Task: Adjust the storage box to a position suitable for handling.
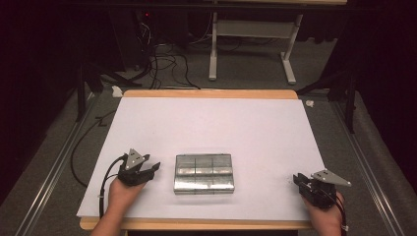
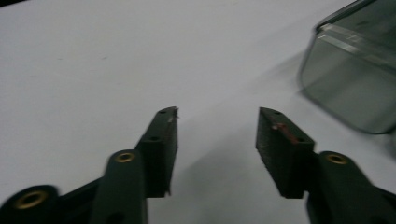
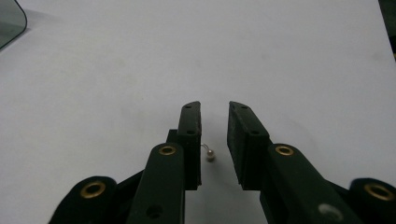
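Fingers [image 2: 159,140] of the left gripper [image 1: 147,169] stand wide apart and empty, resting low on the white worktop [image 1: 211,123], just left of a clear compartmented box [image 1: 204,173] with its lid shut. That box sits near the front middle of the worktop. Far to the right, the right gripper [image 1: 301,181] has its fingers [image 3: 191,135] narrowly parted around a tiny pearl earring [image 3: 210,155] lying on the worktop, not yet pinched. Judging by this, the work has barely begun: the earring still needs picking up and the box opening.
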`<state>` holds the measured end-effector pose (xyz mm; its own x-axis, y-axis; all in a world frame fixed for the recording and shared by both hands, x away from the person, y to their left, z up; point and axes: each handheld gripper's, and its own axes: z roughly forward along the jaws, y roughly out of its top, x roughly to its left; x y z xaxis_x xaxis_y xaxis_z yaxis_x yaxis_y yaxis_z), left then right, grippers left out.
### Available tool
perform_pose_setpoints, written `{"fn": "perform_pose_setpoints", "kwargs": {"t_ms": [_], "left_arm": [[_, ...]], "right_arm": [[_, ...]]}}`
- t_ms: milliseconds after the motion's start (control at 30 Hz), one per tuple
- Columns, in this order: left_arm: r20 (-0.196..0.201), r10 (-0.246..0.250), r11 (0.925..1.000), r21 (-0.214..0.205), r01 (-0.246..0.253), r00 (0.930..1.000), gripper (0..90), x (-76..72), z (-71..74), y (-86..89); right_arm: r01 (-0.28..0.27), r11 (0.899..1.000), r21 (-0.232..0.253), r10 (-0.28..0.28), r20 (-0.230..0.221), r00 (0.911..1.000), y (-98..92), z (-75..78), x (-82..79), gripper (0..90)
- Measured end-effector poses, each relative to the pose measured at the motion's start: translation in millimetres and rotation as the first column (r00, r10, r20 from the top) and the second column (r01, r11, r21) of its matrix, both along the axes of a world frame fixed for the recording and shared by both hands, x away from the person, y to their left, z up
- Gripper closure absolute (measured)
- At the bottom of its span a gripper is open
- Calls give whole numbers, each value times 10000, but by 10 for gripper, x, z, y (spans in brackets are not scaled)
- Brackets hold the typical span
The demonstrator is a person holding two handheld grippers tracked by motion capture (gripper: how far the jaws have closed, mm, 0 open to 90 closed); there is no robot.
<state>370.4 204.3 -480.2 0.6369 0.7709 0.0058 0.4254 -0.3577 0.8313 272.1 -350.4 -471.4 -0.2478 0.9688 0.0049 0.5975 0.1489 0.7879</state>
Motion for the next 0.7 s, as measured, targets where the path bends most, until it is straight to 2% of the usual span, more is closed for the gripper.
{"fn": "perform_pose_setpoints", "kwargs": {"t_ms": [67,133,167,267,400,567,700], "left_arm": [[-78,-121,9999,-119,120,9999,657,-45,19,-27],[-343,-386,9992,-119,382,9987,748,-163,60,-115],[-600,-361,9992,-193,350,9975,768,-186,67,-138],[-953,-207,9982,-584,152,9952,819,-233,63,-169],[-1305,-544,9980,-399,496,9899,873,-335,6,-289],[-1245,-804,9965,-311,771,9890,880,-410,10,-401],[-1428,-1014,9946,-349,974,9845,887,-446,-6,-458]], "right_arm": [[-63,10000,-71,64,106,9999,28,15,0,754],[-126,9999,-72,128,185,9997,55,29,-1,747],[-177,9998,-26,178,216,9996,66,32,0,744],[-244,9997,-59,245,191,9995,82,27,5,740],[-214,9998,7,214,119,9997,68,14,3,739],[-139,9999,18,139,126,9998,50,7,2,739],[-132,9999,69,131,94,9999,37,-8,9,737]]}}
